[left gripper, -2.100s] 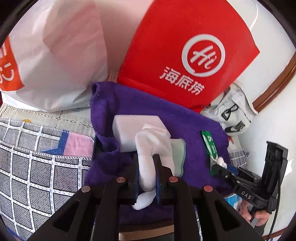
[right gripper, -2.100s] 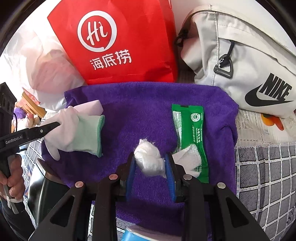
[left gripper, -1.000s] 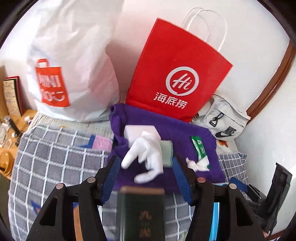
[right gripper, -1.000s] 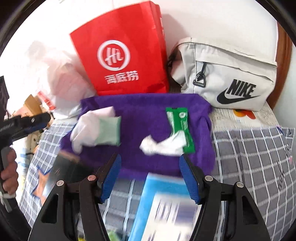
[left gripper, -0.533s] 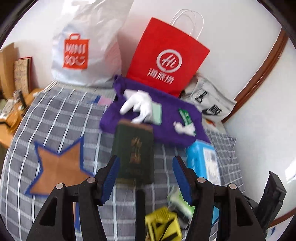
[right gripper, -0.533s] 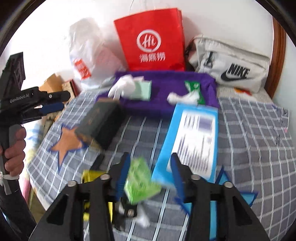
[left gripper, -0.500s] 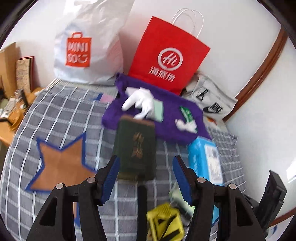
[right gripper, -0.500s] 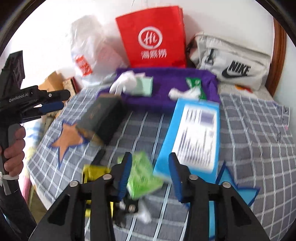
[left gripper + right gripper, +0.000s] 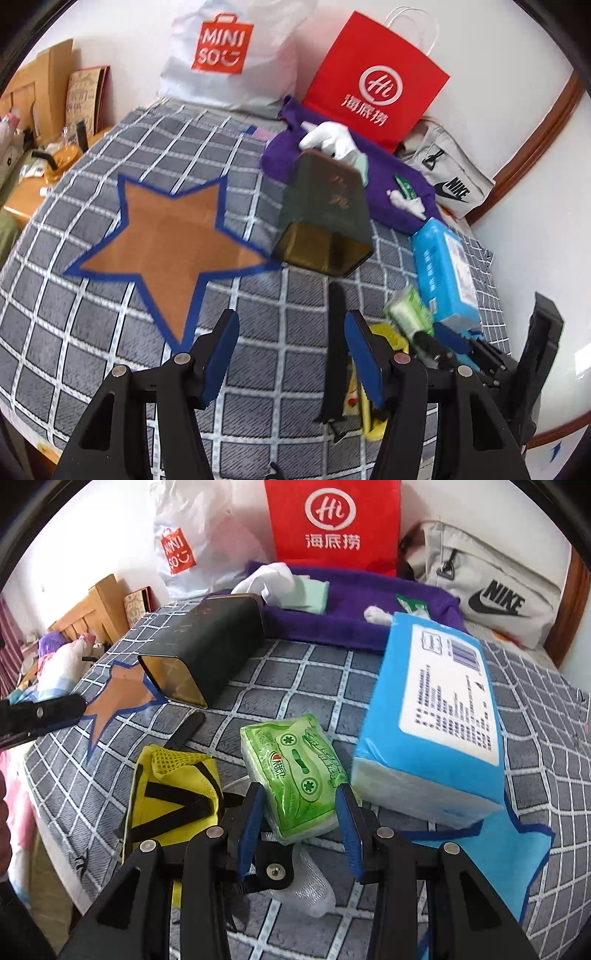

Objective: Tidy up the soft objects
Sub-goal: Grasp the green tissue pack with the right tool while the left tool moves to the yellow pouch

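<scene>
A purple towel (image 9: pixel 391 184) lies at the far end of the checked bed, with a white glove (image 9: pixel 332 138), a green sachet and a white cotton wad (image 9: pixel 404 199) on it. My left gripper (image 9: pixel 291 321) hovers open over the bedcover, holding nothing; a black strap (image 9: pixel 337 325) lies below, near its right finger. In the right wrist view, my right gripper (image 9: pixel 299 812) is closing around a green tissue pack (image 9: pixel 295 771), and its blue pads touch the pack's two sides. The glove (image 9: pixel 269 579) and towel (image 9: pixel 332 624) lie far beyond it.
A dark box (image 9: pixel 207 642) lies on its side mid-bed. A big blue tissue pack (image 9: pixel 436 716) sits right of the green one, a yellow mesh bag (image 9: pixel 173 794) to its left. A red paper bag (image 9: pixel 373 85), a white shopping bag and a grey waist bag (image 9: pixel 491 590) line the wall.
Both grippers have drawn back from the purple towel toward the near end of the bed and sunk lower. The right jaws have narrowed around the green tissue pack. The left jaws stay equally wide.
</scene>
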A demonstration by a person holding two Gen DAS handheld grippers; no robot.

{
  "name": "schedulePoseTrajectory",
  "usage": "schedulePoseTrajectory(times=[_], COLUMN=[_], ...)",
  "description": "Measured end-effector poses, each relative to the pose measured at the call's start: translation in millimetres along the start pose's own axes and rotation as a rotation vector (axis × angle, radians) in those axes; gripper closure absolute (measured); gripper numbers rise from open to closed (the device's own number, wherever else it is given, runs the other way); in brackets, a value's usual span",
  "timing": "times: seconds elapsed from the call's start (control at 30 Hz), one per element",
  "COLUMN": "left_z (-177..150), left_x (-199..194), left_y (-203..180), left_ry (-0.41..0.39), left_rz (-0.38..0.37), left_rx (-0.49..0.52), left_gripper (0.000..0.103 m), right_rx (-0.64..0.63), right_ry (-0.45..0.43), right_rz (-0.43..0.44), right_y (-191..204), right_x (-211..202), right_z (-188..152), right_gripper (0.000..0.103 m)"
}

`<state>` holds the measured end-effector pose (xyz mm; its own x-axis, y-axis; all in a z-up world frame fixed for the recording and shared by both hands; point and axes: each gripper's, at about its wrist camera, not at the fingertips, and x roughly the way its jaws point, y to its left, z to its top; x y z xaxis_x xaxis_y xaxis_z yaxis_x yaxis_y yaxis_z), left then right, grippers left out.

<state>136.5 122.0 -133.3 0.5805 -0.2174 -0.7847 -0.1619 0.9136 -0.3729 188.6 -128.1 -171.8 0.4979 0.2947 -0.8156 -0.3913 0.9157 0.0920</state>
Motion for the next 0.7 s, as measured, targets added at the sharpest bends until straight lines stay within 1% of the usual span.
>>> schedulePoseTrajectory(times=[0.03, 0.07, 0.1, 0.13, 0.17, 0.27, 0.5, 0.6, 0.7], left_z=[-1.6, -2.2, -2.9, -3.6, -4.5, -10.0, -27.1, -34.9, -42.2], left_x=[1.0, 1.9, 2.7, 2.9, 3.2, 3.6, 7.1, 8.9, 12.8], left_y=[2.6, 3.9, 5.4, 6.2, 6.4, 3.9, -4.7, -14.2, -28.9], left_ry=[0.005, 0.011, 0.015, 0.016, 0.019, 0.030, 0.068, 0.077, 0.086], left_rz=[0.001, 0.002, 0.002, -0.001, -0.007, -0.002, -0.015, -0.036, -0.049], left_rx=[-0.005, -0.010, -0.016, -0.018, -0.018, -0.013, -0.011, 0.000, 0.034], left_gripper=[0.046, 0.046, 0.046, 0.046, 0.046, 0.046, 0.046, 0.046, 0.046], right_rx=[-0.009, -0.020, -0.028, -0.040, -0.048, -0.037, -0.015, -0.009, -0.032], right_ry=[-0.007, -0.015, -0.018, -0.029, -0.036, -0.055, -0.140, -0.154, -0.165], right_rz=[0.002, 0.019, 0.022, 0.009, 0.006, 0.039, 0.048, 0.022, -0.043], right_y=[2.2, 5.1, 7.5, 10.8, 13.0, 14.3, 13.5, 8.7, 2.6], right_x=[-1.0, -3.3, -5.2, -8.7, -11.6, -24.2, -73.4, -88.5, -99.0], right_z=[-0.3, -0.1, 0.0, 0.4, 0.9, 0.5, -9.8, -18.5, -33.2], right_gripper=[0.082, 0.086, 0.088, 0.090, 0.090, 0.091, 0.092, 0.092, 0.092])
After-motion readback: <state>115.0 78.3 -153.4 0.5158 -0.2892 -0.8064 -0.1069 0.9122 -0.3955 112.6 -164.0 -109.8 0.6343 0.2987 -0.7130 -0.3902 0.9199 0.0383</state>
